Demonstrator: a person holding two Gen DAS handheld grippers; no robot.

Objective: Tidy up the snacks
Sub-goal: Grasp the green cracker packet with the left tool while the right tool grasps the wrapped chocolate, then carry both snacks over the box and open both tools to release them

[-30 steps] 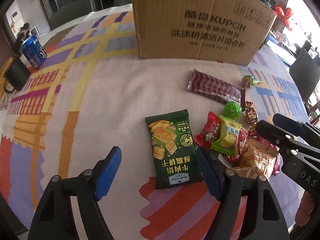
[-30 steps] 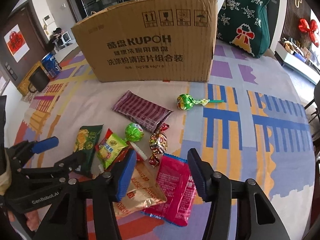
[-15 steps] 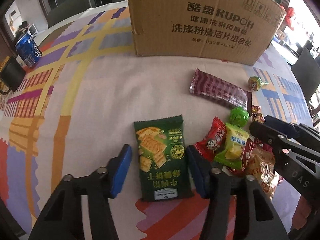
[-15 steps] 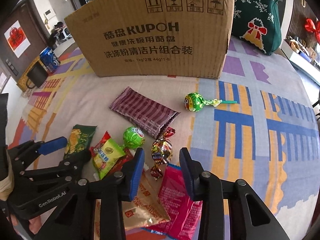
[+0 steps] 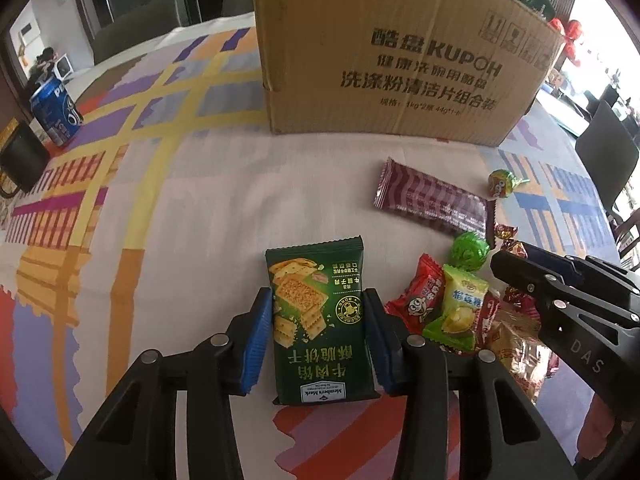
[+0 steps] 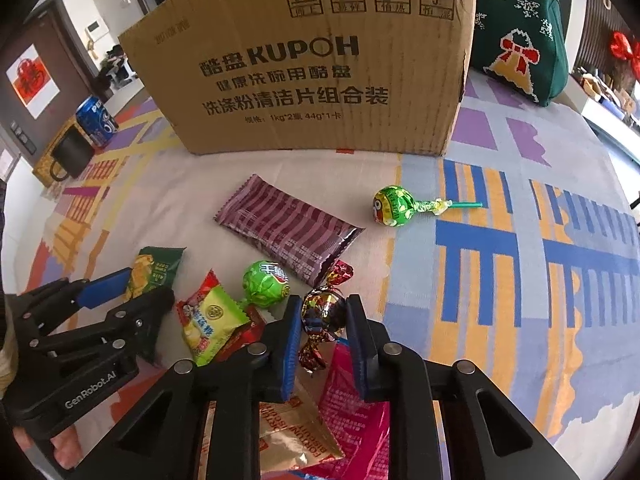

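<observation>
- On the patterned tablecloth (image 5: 168, 208), in front of the KUPOH cardboard box (image 5: 400, 60), we have both grippers down at the snack pile
- Left gripper (image 5: 318, 334): blue pads sit on either side of the green cracker packet (image 5: 316, 320), touching or nearly touching its long edges; we can't tell if it is clamped yet
- Cracker packet lies flat, long axis running straight away from us toward the box, so it lines up with the fingers and gets pinched across its width; printed text reads upside down from this view, label end nearest us
- Right gripper (image 6: 322, 334): fingers narrowed around the foil-wrapped candy (image 6: 320, 312), pads close to or on the wrapper; firm grip can't be confirmed
- Candy long axis, twist end to twist end, runs roughly along the fingers, leaning slightly right at the far end; near twist hangs over the pink packet (image 6: 352, 412) and gold fortune biscuit pack (image 6: 296, 436)
- Left arm is nearer the crackers, right nearer the candy; box lies straight ahead of both
- Still loose: purple striped bar (image 6: 286, 228), lollipop (image 6: 394, 206) with stick pointing right, green round candy (image 6: 266, 284), yellow-green sachet (image 6: 210, 320)
- We judge next move is squeeze, lift, carry forward to the box; thin packet may slip
</observation>
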